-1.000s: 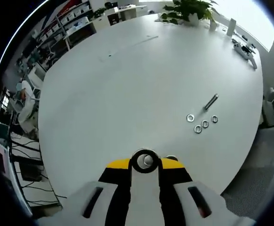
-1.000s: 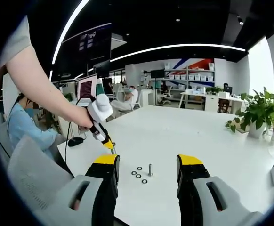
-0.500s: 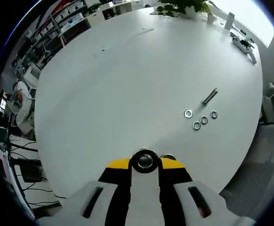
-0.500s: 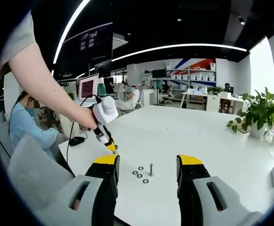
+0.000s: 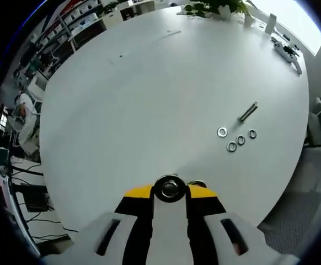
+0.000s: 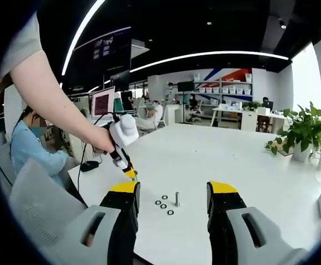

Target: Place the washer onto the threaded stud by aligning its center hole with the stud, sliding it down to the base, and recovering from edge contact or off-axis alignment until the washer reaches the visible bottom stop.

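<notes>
A short threaded stud [image 6: 177, 199] stands upright on the white table [image 6: 249, 165], with several loose steel washers [image 6: 163, 205] lying just left of its base. In the left gripper view the stud [image 5: 247, 112] and washers [image 5: 236, 140] lie far off to the right. My right gripper [image 6: 173, 190] is open, its yellow-tipped jaws wide apart, framing the stud from well short of it. My left gripper [image 5: 169, 192] has its yellow tips pressed together and hangs above the table [image 5: 149, 94]. It also appears as the left gripper [image 6: 128, 171], held by a hand left of the washers.
A potted plant [image 6: 301, 132] and a power strip [image 5: 286, 55] sit at the table's far side. A seated person [image 6: 31, 149] and a monitor [image 6: 101, 102] are beyond the left edge. Shelves and desks line the back of the room.
In the right gripper view the hand with the left gripper has moved a little to the right, towards the washers. The stud and washers lie as before.
</notes>
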A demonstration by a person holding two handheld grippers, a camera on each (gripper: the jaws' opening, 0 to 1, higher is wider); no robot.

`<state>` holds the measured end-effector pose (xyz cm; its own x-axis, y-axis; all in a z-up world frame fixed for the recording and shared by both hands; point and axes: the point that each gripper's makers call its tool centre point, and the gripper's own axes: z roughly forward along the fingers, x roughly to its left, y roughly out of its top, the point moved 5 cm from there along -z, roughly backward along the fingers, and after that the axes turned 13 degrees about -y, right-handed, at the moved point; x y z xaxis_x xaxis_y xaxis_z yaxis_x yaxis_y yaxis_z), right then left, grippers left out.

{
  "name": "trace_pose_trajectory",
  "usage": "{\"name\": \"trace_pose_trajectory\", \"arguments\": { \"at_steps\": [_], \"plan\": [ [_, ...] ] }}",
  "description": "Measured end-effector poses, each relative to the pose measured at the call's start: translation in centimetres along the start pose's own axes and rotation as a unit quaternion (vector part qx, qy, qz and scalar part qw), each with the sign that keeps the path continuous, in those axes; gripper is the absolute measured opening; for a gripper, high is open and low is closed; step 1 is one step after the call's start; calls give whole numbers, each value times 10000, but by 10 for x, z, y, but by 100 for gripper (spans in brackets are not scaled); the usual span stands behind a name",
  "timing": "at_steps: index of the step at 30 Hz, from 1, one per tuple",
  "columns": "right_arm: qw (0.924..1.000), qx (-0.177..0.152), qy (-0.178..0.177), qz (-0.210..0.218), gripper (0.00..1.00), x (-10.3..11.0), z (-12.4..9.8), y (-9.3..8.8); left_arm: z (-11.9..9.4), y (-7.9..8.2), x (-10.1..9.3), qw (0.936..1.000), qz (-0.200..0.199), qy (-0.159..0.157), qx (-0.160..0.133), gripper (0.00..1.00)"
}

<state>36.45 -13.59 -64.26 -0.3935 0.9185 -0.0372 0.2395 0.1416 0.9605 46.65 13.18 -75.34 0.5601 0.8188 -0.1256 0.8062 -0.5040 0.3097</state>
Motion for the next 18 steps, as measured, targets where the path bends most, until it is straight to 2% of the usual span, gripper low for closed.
{"name": "trace_pose_trajectory", "arguments": {
  "at_steps": [18],
  "plan": [
    [10000,-9,11,-8,51,1,0,0,-6,0,0,9996,-124,38,-251,22]
  ]
}}
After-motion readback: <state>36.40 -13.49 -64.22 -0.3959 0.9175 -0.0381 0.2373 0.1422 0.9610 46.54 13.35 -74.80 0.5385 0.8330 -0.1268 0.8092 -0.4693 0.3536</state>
